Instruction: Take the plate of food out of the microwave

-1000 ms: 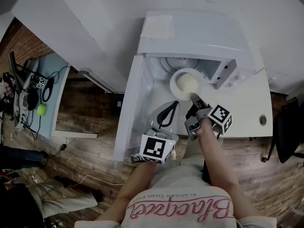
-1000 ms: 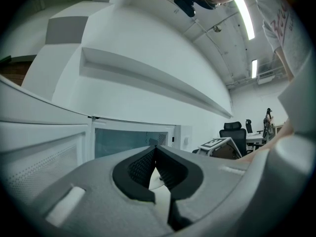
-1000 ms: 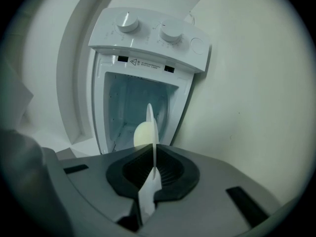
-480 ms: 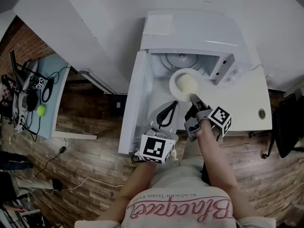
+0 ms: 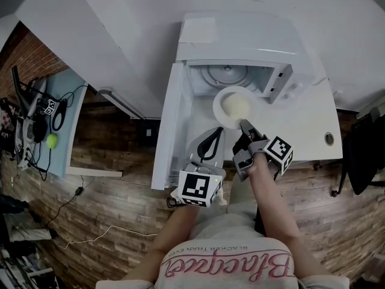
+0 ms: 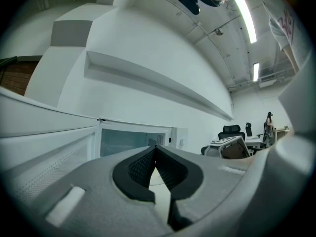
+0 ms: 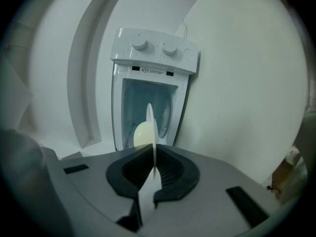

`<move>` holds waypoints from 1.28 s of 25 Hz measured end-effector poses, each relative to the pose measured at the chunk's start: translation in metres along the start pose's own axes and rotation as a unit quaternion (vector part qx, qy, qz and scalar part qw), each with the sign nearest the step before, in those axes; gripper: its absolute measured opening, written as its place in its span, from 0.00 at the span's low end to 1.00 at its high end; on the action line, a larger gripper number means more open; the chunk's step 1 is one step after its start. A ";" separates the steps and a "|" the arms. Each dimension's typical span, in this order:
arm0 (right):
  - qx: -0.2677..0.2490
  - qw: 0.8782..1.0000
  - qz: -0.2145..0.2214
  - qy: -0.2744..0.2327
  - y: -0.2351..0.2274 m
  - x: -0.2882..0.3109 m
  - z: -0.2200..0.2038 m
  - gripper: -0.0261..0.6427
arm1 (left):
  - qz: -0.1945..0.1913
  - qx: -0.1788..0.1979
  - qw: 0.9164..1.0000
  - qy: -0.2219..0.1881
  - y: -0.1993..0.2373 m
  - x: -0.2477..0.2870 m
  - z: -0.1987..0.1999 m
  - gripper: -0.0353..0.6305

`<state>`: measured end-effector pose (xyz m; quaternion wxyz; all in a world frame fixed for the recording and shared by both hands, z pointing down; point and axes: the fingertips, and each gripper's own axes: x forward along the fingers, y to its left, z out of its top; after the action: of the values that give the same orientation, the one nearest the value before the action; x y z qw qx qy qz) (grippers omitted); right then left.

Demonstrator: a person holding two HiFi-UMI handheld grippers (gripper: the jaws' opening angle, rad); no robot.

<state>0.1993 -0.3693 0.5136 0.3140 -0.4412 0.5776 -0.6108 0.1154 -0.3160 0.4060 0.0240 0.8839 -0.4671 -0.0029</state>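
While my right hand-held gripper (image 5: 243, 125) pinches the near rim of the plate (image 5: 220, 114), the plate lies flat and straight ahead of it, with the pale mound of food (image 5: 236, 105) just beyond the jaws. It sits at the mouth of the microwave (image 5: 240, 38). I judge its far edge is still over the threshold, so the way out is straight back toward me, to the right of the open door (image 5: 174, 131). My right hand is the nearer one and the only one on the plate. My left hand-held gripper (image 5: 215, 134) is pressed together on nothing, low beside the door. Compared with a second ago, the plate has come a little outward, and more of the turntable (image 5: 225, 74) shows behind it.
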 end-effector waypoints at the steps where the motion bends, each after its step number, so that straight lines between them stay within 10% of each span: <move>1: 0.000 1.000 0.001 0.000 0.001 -0.002 0.000 0.07 | 0.002 -0.001 1.000 0.000 0.000 0.000 0.001 0.06; 32: -0.002 0.999 0.038 0.021 0.074 -0.030 0.022 0.07 | 0.056 -0.025 0.998 -0.026 -0.009 0.027 0.059 0.06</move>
<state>0.2219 -0.3617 0.4349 0.3240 -0.4061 0.6018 -0.6066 0.1366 -0.3358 0.3468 0.0339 0.8549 -0.5165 -0.0356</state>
